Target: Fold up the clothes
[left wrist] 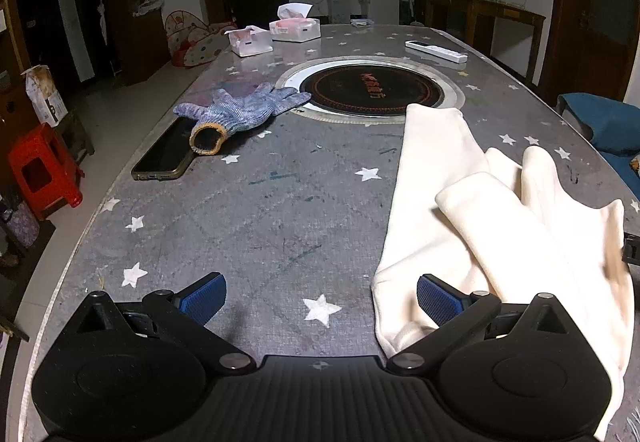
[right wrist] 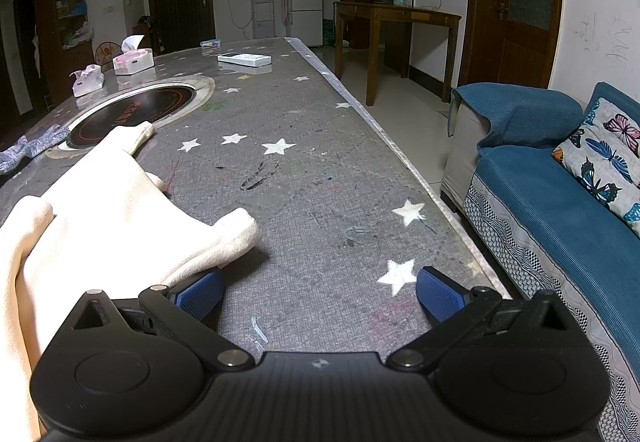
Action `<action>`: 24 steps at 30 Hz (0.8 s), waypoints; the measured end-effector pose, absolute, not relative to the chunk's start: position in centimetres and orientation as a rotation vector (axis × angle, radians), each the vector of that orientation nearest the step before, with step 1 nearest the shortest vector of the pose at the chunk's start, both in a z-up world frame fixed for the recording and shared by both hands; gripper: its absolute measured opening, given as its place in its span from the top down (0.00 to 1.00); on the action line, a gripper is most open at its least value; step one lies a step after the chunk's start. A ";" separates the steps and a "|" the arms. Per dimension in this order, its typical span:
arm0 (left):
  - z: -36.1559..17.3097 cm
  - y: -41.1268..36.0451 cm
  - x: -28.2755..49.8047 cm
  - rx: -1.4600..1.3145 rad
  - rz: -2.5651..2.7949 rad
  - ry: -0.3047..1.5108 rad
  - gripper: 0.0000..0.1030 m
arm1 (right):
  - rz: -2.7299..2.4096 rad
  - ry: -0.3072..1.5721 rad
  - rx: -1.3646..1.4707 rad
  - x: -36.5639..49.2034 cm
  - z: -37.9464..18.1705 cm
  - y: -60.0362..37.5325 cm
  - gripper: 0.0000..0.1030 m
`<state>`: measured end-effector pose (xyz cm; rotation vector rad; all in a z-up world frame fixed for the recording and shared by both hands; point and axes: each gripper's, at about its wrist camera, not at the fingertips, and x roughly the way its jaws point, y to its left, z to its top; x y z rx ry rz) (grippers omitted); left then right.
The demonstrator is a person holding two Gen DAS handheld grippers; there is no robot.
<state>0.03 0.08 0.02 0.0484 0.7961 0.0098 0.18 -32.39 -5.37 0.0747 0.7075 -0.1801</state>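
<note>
A cream-white garment (left wrist: 460,202) is laid on the grey star-printed table cover (left wrist: 260,210), toward the near right part of the table as seen from the left wrist camera. It is partly doubled over itself: a long panel is stretched away toward the round induction cooker (left wrist: 372,90) set into the table, its far end lying on the cooker's pale ring, while rolled folds are piled on the near side. In the right wrist view the same garment (right wrist: 120,210) is seen at the left, with one rounded fold end resting on the table just ahead of the left blue pad.

The left gripper (left wrist: 320,302) is held with its jaws wide apart above bare table; its right blue pad (left wrist: 438,300) is seen over the garment's near edge, though contact cannot be told. The right gripper (right wrist: 320,292) is likewise spread fully, nothing being clamped between its pads; the garment is just beside its left pad (right wrist: 200,292).

Farther off, a blue knitted work glove (left wrist: 244,110) is lying partly over a dark smartphone (left wrist: 166,156). Two tissue packs (left wrist: 276,32) and a white remote control (left wrist: 436,51) are placed beyond the cooker. A blue sofa (right wrist: 552,186) with a butterfly cushion (right wrist: 612,158) is seen beside the table.
</note>
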 end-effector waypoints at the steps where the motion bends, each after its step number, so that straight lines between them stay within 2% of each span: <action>1: 0.0 0.1 0.0 0.045 0.007 0.794 0.00 | -0.180 0.708 0.074 0.2 -5.4 -32.4 0.00; 24: 1.1 -0.6 -1.2 0.100 0.000 0.740 0.00 | -0.164 0.724 0.067 -0.3 -4.3 -33.2 0.00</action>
